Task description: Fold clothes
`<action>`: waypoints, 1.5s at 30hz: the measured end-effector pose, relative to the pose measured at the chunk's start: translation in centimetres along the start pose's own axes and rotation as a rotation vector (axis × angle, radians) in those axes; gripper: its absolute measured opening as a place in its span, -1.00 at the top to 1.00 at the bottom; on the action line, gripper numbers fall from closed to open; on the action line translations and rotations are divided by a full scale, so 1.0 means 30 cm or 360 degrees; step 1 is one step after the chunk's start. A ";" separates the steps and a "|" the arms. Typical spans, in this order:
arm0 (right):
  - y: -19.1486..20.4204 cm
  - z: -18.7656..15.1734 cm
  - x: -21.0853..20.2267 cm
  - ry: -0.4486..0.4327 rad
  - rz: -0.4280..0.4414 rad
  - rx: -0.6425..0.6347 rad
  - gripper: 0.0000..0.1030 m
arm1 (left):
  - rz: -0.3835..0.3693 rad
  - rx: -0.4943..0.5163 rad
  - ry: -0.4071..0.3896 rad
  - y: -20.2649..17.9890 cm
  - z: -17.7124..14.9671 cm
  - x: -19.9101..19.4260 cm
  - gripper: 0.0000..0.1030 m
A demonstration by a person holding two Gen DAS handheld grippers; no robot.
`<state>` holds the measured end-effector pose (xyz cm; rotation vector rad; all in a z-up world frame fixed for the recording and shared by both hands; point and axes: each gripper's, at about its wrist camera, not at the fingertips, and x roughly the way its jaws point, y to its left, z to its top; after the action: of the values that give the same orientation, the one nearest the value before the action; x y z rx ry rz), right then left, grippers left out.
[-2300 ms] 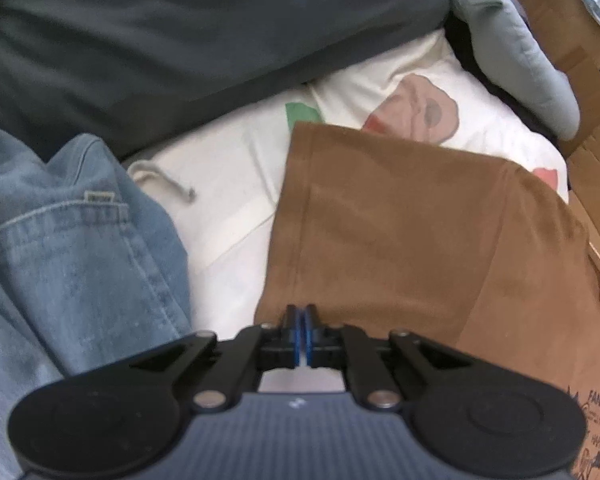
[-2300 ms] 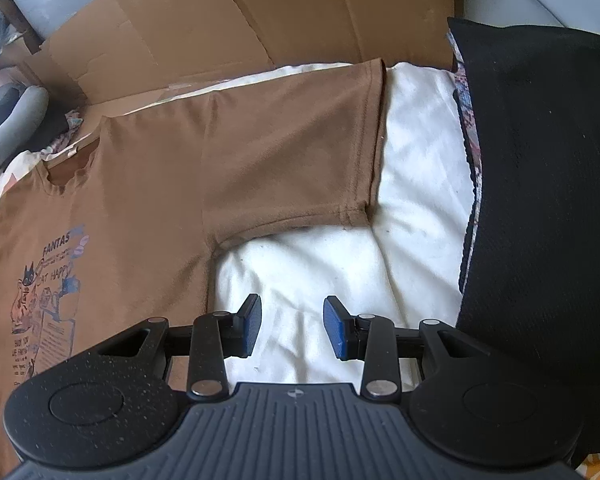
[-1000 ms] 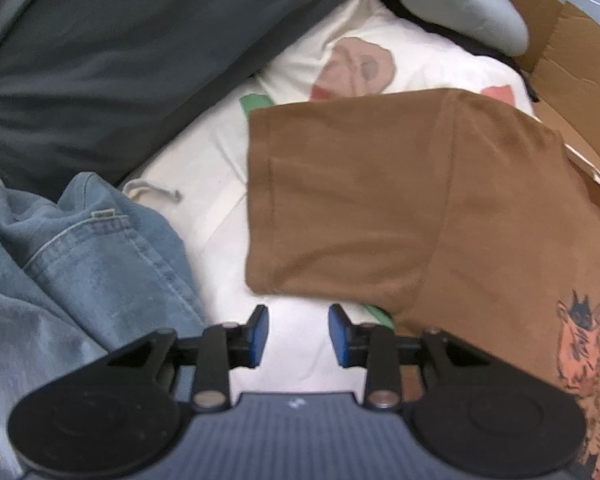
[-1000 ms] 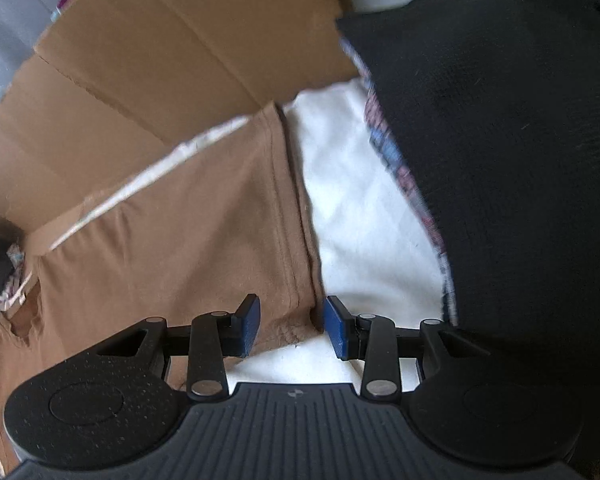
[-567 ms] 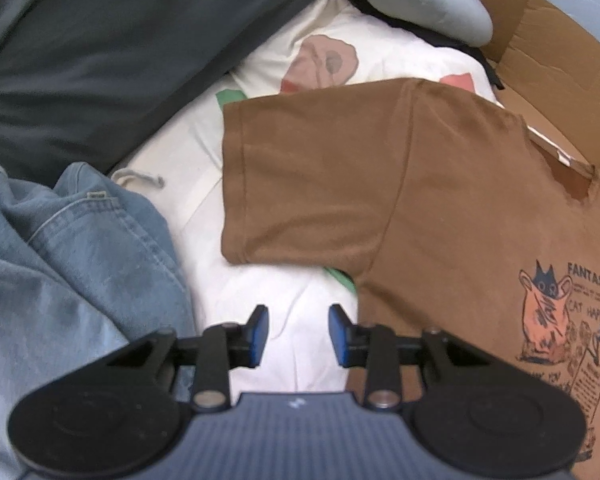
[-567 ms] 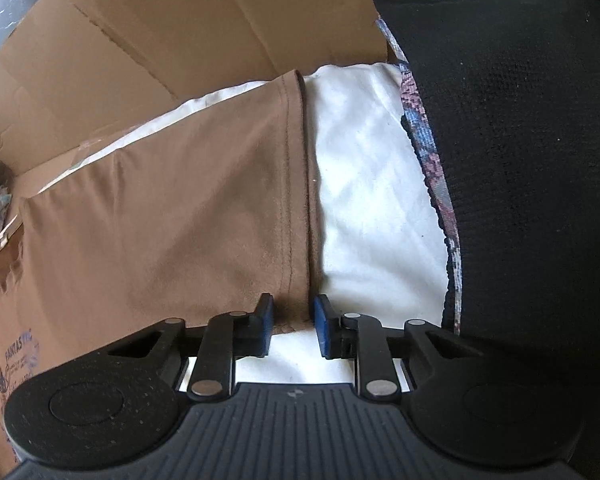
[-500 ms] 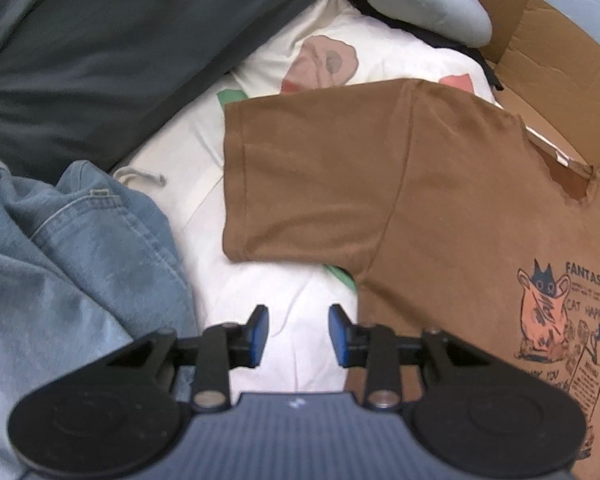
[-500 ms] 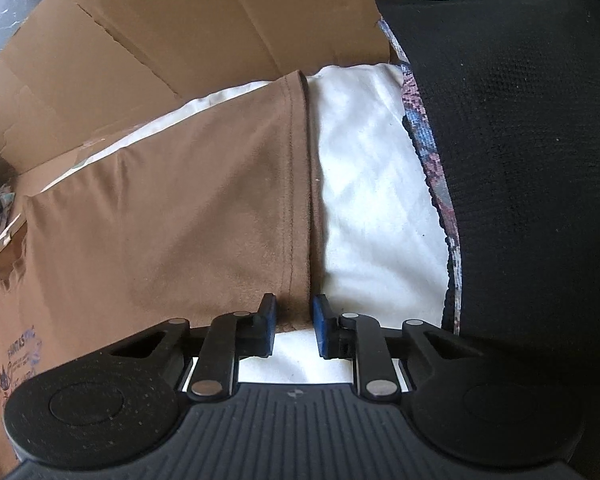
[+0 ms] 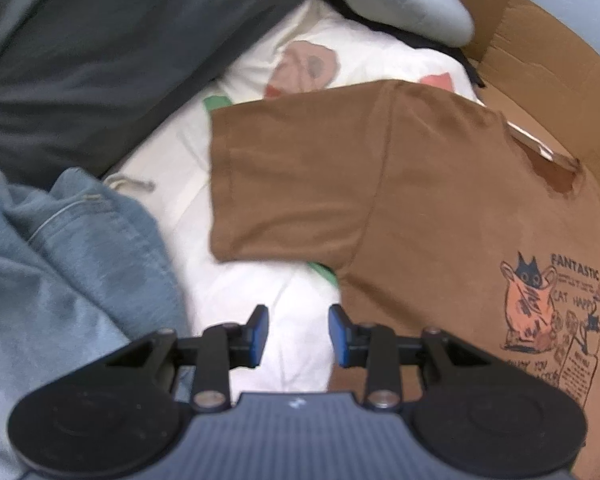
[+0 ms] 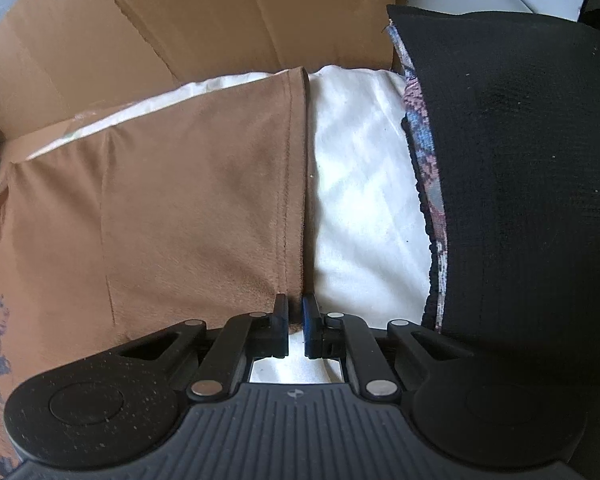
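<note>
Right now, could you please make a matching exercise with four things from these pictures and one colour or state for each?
Things:
1. T-shirt
2. jeans
3. left gripper
4. right gripper

States:
A. fingers nearly shut on a sleeve hem
B. blue denim, bunched
C. brown, with a cat print
D. fingers open, holding nothing

Pairs: 1-C, 2-B, 3-D, 4-A

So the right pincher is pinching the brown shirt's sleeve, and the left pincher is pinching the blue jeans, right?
Not quite. The right gripper is indeed closed on the sleeve edge of the brown T-shirt. But the left wrist view shows the left gripper open and holding nothing, above the white bedding. The blue jeans lie off to its side, untouched.
</note>
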<state>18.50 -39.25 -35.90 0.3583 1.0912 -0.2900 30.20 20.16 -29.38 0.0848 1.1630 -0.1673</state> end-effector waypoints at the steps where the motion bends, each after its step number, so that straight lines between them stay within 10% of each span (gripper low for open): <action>1: 0.004 0.001 -0.006 -0.0014 -0.0009 -0.0011 0.90 | -0.0016 0.0009 -0.0003 -0.016 0.005 0.001 0.32; 14: 0.063 0.007 -0.076 -0.0219 0.0010 -0.0152 0.75 | -0.0227 0.0253 -0.0066 -0.335 0.140 0.053 0.30; 31: 0.045 -0.061 0.046 -0.0184 0.0067 -0.0169 0.80 | -0.0524 0.0823 -0.0155 -1.057 0.424 0.181 0.22; 45: -0.017 -0.093 0.044 -0.0220 0.0123 -0.0101 0.80 | -0.0767 0.1103 -0.0077 -1.619 0.310 0.329 0.45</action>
<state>16.63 -38.61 -38.30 0.3183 0.9465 -0.2076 33.92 -29.94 -33.80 0.4082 1.0168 -0.9911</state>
